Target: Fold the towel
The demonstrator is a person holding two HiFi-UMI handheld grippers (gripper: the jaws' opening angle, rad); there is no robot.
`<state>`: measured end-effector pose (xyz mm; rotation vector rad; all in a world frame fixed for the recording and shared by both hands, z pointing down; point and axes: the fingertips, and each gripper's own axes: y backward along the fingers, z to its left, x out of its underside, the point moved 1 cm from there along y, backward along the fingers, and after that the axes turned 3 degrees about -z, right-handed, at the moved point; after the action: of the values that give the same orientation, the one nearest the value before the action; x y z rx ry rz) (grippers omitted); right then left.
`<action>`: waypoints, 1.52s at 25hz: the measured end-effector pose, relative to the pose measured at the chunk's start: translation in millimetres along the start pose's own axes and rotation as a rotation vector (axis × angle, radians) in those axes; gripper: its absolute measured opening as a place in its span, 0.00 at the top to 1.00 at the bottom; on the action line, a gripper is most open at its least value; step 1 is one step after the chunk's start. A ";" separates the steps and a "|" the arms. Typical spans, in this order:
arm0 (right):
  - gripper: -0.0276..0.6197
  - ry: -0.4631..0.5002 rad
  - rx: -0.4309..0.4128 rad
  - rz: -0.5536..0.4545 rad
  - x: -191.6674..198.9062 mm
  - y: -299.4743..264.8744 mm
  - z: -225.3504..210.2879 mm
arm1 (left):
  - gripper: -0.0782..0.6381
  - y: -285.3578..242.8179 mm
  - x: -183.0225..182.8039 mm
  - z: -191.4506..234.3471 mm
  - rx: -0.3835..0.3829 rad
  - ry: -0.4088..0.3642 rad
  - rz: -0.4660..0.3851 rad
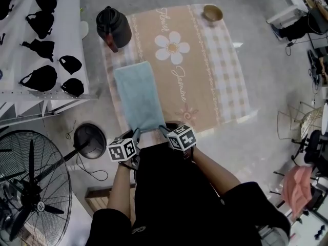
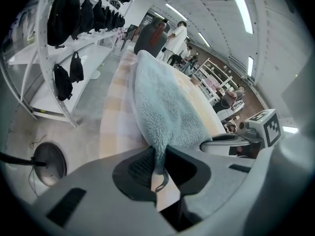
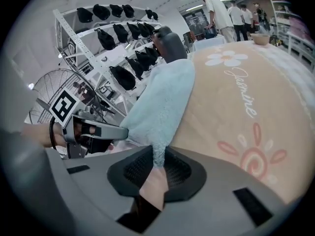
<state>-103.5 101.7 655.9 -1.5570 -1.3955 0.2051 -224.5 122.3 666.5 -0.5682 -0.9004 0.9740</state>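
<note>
Bench [image 1: 233, 106]: draped in a peach checked tablecloth [image 1: 205, 81] with a flower print.
Towel [image 1: 138, 96]: pale blue, on the cloth's left half.
Left claw [image 2: 157, 163]: clenched on the towel's near-left corner.
Right claw [image 3: 158, 163]: clenched on the near-right corner.
Room: dark jug [image 1: 114, 27] at the towel's 11 o'clock, bowl [image 1: 212, 13] at 1, bag rack [image 1: 46, 40] at 9, fan [image 1: 31, 183] at 8.
</note>
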 end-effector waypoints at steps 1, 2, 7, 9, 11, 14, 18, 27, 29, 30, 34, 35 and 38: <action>0.86 -0.001 -0.004 0.000 2.8 4.6 0.6 | 0.81 2.8 3.9 -4.8 0.005 0.012 -0.002; 0.86 -0.004 -0.008 -0.006 3.9 9.7 1.2 | 0.81 6.2 6.2 -9.9 0.012 0.026 -0.007; 0.86 -0.004 -0.038 -0.060 -15.9 34.2 8.7 | 0.81 25.3 -7.8 -31.3 0.020 0.012 -0.039; 0.86 0.011 -0.048 -0.074 -29.9 40.2 13.8 | 0.81 32.3 -20.6 -34.9 0.020 -0.002 -0.043; 0.86 0.021 -0.060 -0.088 -45.3 45.2 18.2 | 0.81 38.6 -35.4 -37.4 0.023 -0.010 -0.047; 0.86 0.026 -0.071 -0.112 -71.8 50.6 22.2 | 0.81 45.3 -62.2 -39.6 0.030 -0.027 -0.062; 0.86 0.036 -0.060 -0.132 -107.0 49.7 22.5 | 0.81 47.7 -96.3 -38.4 0.038 -0.043 -0.080; 0.86 -0.012 -0.033 -0.128 -170.5 31.5 -0.1 | 0.80 29.9 -162.7 -27.7 0.058 -0.035 -0.103; 0.86 -0.033 -0.027 -0.125 -182.0 24.0 -5.3 | 0.80 23.6 -176.3 -21.5 0.052 -0.035 -0.107; 0.86 -0.042 -0.021 -0.126 -187.8 20.3 -8.1 | 0.80 20.8 -183.0 -19.0 0.051 -0.038 -0.111; 0.85 -0.074 0.006 -0.150 -211.4 8.3 -20.4 | 0.78 12.2 -209.9 -13.3 0.071 -0.038 -0.148; 0.85 -0.083 0.007 -0.163 -217.1 5.8 -23.2 | 0.77 10.0 -216.1 -12.5 0.081 -0.038 -0.160; 0.80 -0.114 -0.005 -0.205 -233.4 -2.5 -29.6 | 0.73 4.8 -233.2 -10.0 0.106 -0.037 -0.200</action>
<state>-159.9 -107.4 564.0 -1.4136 -1.6344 0.1675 -279.5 -81.7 567.3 -0.3636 -0.9141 0.8477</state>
